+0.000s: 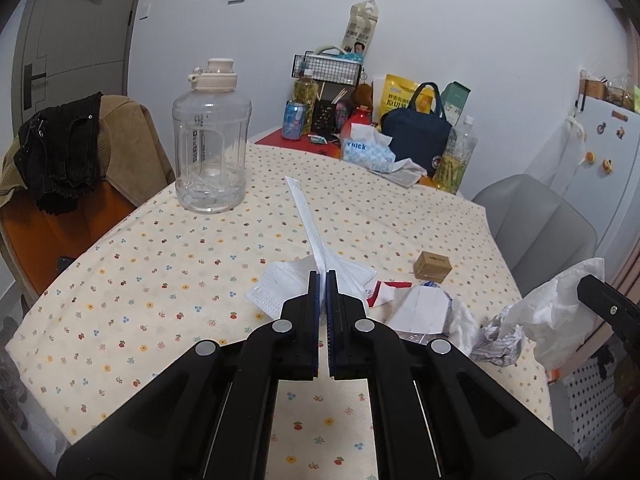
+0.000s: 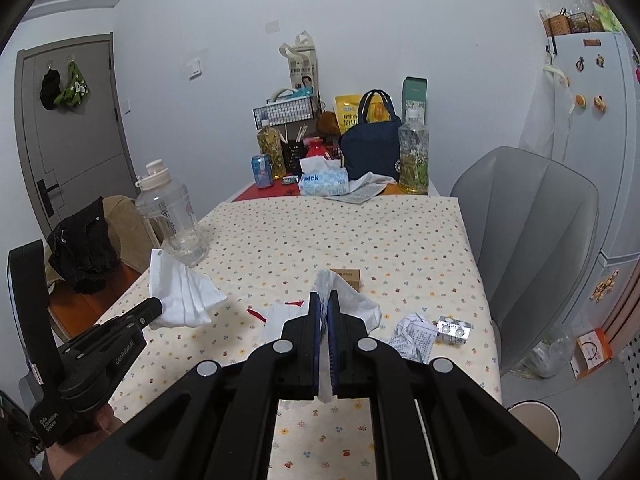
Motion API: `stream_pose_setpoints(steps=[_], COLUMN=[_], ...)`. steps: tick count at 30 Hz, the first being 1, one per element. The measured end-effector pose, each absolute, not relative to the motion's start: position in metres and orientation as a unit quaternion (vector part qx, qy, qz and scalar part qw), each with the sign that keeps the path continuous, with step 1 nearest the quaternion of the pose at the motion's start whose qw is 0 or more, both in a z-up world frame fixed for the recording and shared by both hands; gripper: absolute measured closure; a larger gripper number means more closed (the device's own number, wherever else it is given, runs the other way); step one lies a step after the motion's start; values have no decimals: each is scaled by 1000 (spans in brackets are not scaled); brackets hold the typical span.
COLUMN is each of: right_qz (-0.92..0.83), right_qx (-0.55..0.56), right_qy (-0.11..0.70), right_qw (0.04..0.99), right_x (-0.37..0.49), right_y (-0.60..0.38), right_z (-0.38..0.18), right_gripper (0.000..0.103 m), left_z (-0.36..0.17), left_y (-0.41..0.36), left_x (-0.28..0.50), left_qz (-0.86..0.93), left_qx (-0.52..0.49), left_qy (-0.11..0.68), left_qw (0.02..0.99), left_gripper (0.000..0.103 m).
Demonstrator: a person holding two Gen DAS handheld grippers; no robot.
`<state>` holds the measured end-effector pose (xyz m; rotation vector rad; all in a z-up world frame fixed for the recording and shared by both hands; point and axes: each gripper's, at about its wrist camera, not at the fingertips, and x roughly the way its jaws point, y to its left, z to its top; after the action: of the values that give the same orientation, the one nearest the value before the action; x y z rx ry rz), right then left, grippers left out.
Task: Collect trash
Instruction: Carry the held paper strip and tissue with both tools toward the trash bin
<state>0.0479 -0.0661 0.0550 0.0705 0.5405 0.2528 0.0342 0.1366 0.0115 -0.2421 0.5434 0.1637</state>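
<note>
My left gripper (image 1: 322,276) is shut on a white face mask (image 1: 308,220) and holds it above the table; the mask also shows in the right wrist view (image 2: 180,292). My right gripper (image 2: 324,300) is shut on a crumpled white tissue (image 2: 352,300), which also shows in the left wrist view (image 1: 560,308). On the flowered tablecloth (image 1: 160,280) lie a crumpled receipt (image 2: 416,336), a blister pack (image 2: 454,330), a small brown box (image 1: 433,266), a red and white wrapper (image 1: 386,292) and a folded white paper (image 1: 424,308).
A big clear water jug (image 1: 210,140) stands at the table's left. At the far end are a tissue box (image 1: 366,152), a navy bag (image 1: 416,132), bottles and a can. A grey chair (image 2: 532,232) stands right; a chair with clothes (image 1: 68,152) left. A bin (image 2: 536,420) is on the floor.
</note>
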Motion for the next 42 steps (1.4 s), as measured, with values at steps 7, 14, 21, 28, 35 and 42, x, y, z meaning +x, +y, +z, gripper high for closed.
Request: stream_pose_setpoints(steps=[7, 14, 21, 28, 35, 42], right_qz=[166, 155, 136, 142, 156, 142], right_qx=[34, -5, -26, -21, -8, 9], right_qy=[251, 294, 383, 372, 335, 306], right_qw=[953, 943, 913, 917, 929, 941], right_x=[33, 45, 70, 73, 65, 51], right_y=[-52, -24, -17, -21, -30, -53], right_z=[72, 45, -3, 2, 25, 45], right_gripper=[98, 98, 92, 91, 100, 101], left_z=[19, 16, 3, -7, -2, 11], left_y=[143, 156, 161, 153, 141, 116], left_x=[20, 16, 20, 30, 34, 35], left_qz=[80, 85, 85, 75, 66, 46], left_qx=[-128, -136, -140, -137, -130, -114], left_qy=[252, 254, 267, 282, 280, 271], left_qw=[956, 954, 950, 947, 949, 955], left_gripper=[99, 99, 99, 99, 99, 99])
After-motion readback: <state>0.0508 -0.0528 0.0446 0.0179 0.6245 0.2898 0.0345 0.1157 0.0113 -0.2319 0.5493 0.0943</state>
